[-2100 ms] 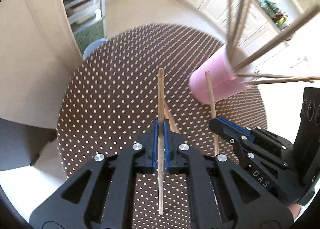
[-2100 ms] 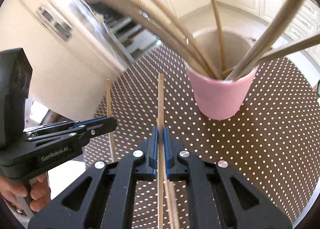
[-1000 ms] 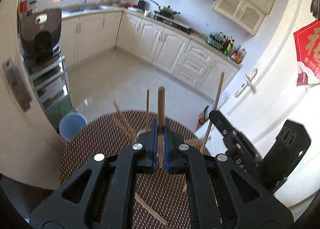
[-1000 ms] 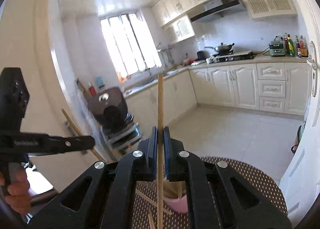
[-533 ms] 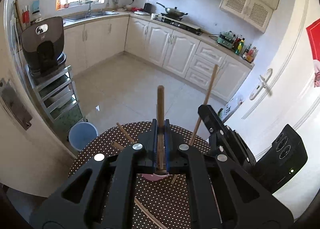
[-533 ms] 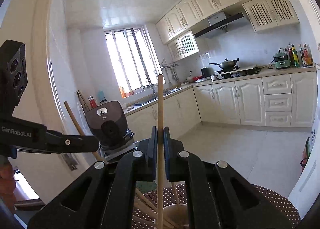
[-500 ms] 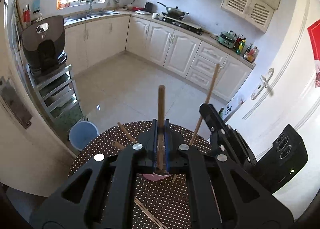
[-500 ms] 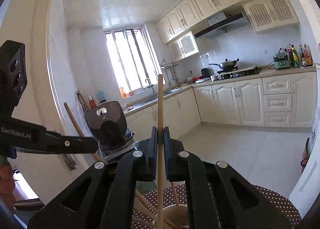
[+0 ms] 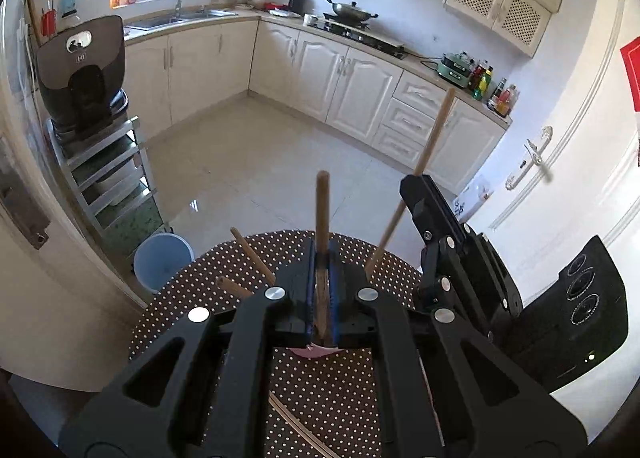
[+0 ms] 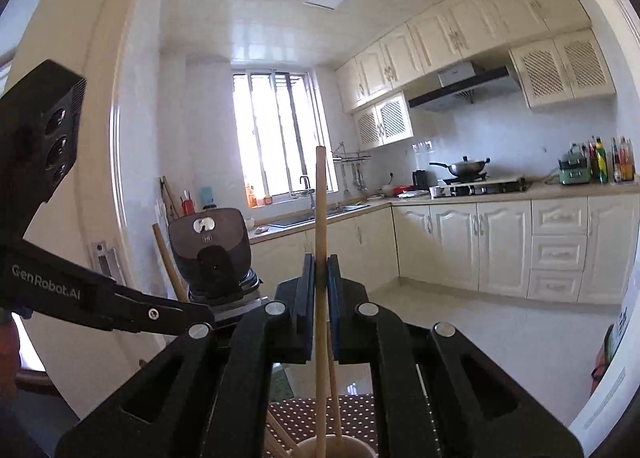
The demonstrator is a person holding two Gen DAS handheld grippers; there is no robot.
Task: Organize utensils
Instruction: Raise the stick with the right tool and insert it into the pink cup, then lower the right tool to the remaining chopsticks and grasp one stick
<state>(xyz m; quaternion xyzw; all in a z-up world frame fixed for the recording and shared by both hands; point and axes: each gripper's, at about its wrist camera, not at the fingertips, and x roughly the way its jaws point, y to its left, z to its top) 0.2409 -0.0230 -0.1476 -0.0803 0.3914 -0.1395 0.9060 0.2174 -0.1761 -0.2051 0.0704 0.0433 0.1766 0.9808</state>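
My left gripper (image 9: 322, 258) is shut on a wooden chopstick (image 9: 322, 209) held upright over the pink cup (image 9: 316, 351), which is mostly hidden behind the jaws. My right gripper (image 10: 320, 270) is shut on another wooden chopstick (image 10: 320, 197), upright, its lower end reaching down into the cup's rim (image 10: 336, 442). In the left wrist view the right gripper (image 9: 424, 193) stands to the right with its chopstick (image 9: 432, 137) slanting up. In the right wrist view the left gripper (image 10: 188, 310) is at the left with its chopstick (image 10: 168, 258). Other chopstick ends (image 9: 252, 256) stick out of the cup.
A round table with a brown polka-dot cloth (image 9: 192, 298) lies below. Loose chopsticks (image 9: 296, 426) lie on it near me. A blue bin (image 9: 162, 260) and a metal rack (image 9: 108, 181) with an appliance stand at the left; a white door (image 9: 560, 177) is at the right.
Both grippers rose from low over the table and tilted upright with their chopsticks. In the last half second the right gripper's view lifted a little; the cup now sits lower in it.
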